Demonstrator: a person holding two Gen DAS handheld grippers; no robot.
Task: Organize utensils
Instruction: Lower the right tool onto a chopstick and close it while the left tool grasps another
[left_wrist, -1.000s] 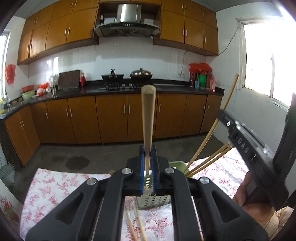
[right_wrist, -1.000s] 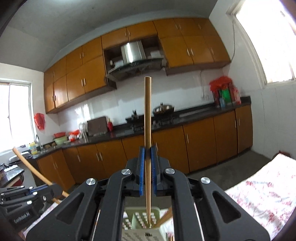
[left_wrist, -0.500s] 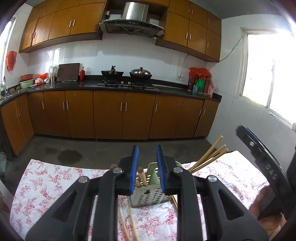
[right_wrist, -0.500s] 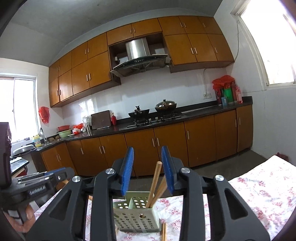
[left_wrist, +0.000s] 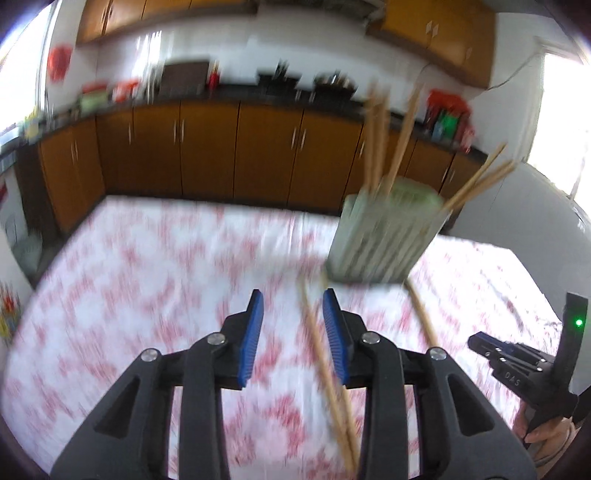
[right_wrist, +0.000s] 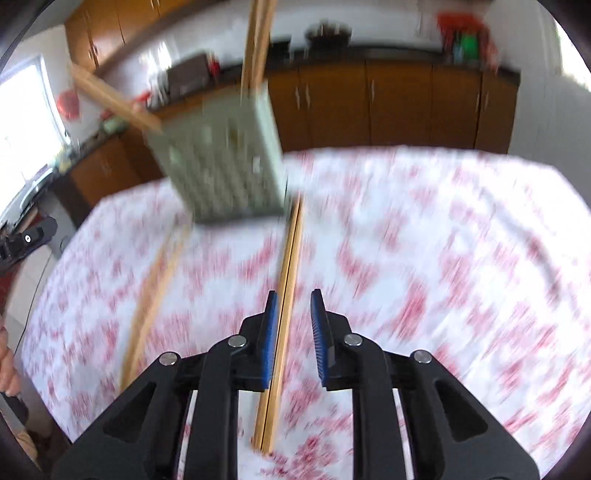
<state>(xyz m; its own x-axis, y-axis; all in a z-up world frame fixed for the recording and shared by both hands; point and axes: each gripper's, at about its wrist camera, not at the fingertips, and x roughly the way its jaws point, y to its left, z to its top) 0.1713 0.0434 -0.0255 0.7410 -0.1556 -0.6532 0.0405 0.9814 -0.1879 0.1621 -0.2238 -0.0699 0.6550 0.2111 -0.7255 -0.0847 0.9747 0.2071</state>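
Both views are smeared by motion blur. The left tool (left_wrist: 291, 325) stands wide open and grips nothing; a pair of chopsticks (left_wrist: 325, 369) lies on the flowered cloth (left_wrist: 147, 277) of the counter, running between its jaws close to the right one. The right tool (right_wrist: 293, 325) is also open and empty, a second pair of chopsticks (right_wrist: 286, 295) lying lengthwise under its gap. A third pair (right_wrist: 155, 291) lies to its left.

The sticks look light, stiff and smooth, so they would likely roll or twist; pinching one near mid-length seems safest.

Ahead of both tools stands the pale green perforated holder (left_wrist: 384, 236), already holding several chopsticks that lean outward.
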